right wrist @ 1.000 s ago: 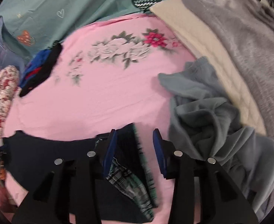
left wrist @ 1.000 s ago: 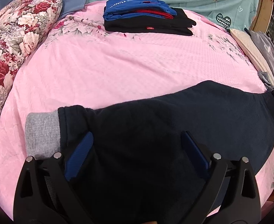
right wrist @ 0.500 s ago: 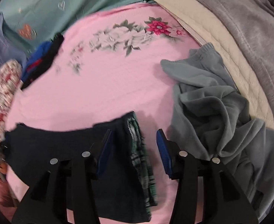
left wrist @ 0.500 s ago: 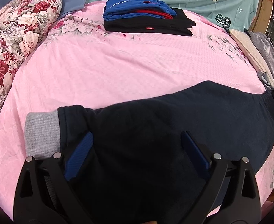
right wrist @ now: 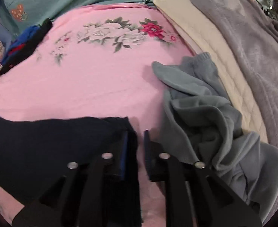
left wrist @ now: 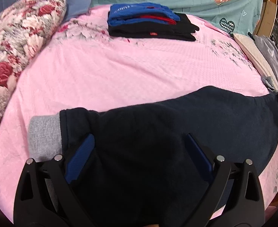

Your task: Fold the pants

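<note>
Dark navy pants (left wrist: 176,123) lie across the pink bed sheet (left wrist: 120,71), their grey cuff (left wrist: 44,132) at the left. My left gripper (left wrist: 140,145) stands wide open just above the leg near the cuff, with both blue pads over the cloth. In the right wrist view the waistband end of the pants (right wrist: 53,147) lies flat. My right gripper (right wrist: 136,138) straddles its edge and the jaws are opening. The folded waistband edge sits between them against the left pad, and a strip of pink sheet shows before the right pad.
A stack of folded blue, red and black clothes (left wrist: 148,22) sits at the far side. A floral pillow (left wrist: 15,43) lies left. A crumpled grey-blue garment (right wrist: 205,113), a cream quilt (right wrist: 205,43) and a grey blanket (right wrist: 252,47) lie to the right.
The right gripper tipped downward and its jaws narrowed around the waistband edge. The plaid lining seen earlier is now hidden and the waistband lies flat. The left gripper has kept still.
</note>
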`<state>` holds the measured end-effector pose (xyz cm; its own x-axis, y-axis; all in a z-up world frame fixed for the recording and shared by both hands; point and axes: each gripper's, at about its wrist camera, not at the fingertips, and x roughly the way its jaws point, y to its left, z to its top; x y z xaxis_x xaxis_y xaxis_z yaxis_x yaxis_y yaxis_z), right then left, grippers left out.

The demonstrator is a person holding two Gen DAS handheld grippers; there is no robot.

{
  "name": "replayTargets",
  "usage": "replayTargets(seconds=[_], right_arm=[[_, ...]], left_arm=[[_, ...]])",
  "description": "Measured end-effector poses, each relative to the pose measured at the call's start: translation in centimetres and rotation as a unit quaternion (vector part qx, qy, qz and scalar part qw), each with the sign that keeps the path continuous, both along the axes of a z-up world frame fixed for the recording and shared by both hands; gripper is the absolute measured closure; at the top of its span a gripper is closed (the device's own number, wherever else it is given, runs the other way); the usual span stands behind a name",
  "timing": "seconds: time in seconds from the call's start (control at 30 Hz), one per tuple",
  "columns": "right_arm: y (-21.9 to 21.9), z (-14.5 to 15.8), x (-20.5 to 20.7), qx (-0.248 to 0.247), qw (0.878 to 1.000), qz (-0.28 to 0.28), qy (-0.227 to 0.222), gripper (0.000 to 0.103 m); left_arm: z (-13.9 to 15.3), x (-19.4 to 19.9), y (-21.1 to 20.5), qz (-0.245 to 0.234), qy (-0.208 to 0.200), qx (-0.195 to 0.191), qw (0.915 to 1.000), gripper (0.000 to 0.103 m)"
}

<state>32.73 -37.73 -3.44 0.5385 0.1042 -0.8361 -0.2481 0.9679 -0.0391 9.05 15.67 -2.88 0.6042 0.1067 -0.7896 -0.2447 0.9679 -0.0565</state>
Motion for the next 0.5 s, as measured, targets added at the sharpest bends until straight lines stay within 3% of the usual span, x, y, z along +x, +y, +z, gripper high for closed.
replayTargets(seconds=[0.1,0.2,0.3,0.33,0.43,0.5], right_arm=[[0.7,3.7,-2.2,0.033,0.998,-0.025,-0.042,0.064],[4.7,6.3,-6.0,0.115,0.99,0.063,-0.053,0.054],[10.2,5.5,-9.2,0.155,0.974,0.162,-0.027,0.054],[12.0,4.9,-10.3,0.147,0.97,0.192,-0.023,0.054],[16.9,2.2,-13.6,0.057,0.957,0.281,-0.035,0.054],[17.7,0.4,-14.1,0.004,0.953,0.302,-0.023,0.054]], left_arm=[[2.3,-0.7,-3.1,-0.03,-0.03,0.016,0.999,0.005],[3.5,-0.8,-7.1,-0.099,-0.056,-0.018,0.9934,0.005],[2.5,-0.1,-10.9,-0.152,-0.043,-0.033,0.9868,0.005],[1.9,0.1,-11.7,-0.159,-0.033,-0.027,0.9863,0.005],[-0.2,0.7,-12.1,-0.142,0.018,0.0,0.9897,0.005],[-1.0,0.2,-11.0,-0.123,0.035,-0.003,0.9918,0.005]])
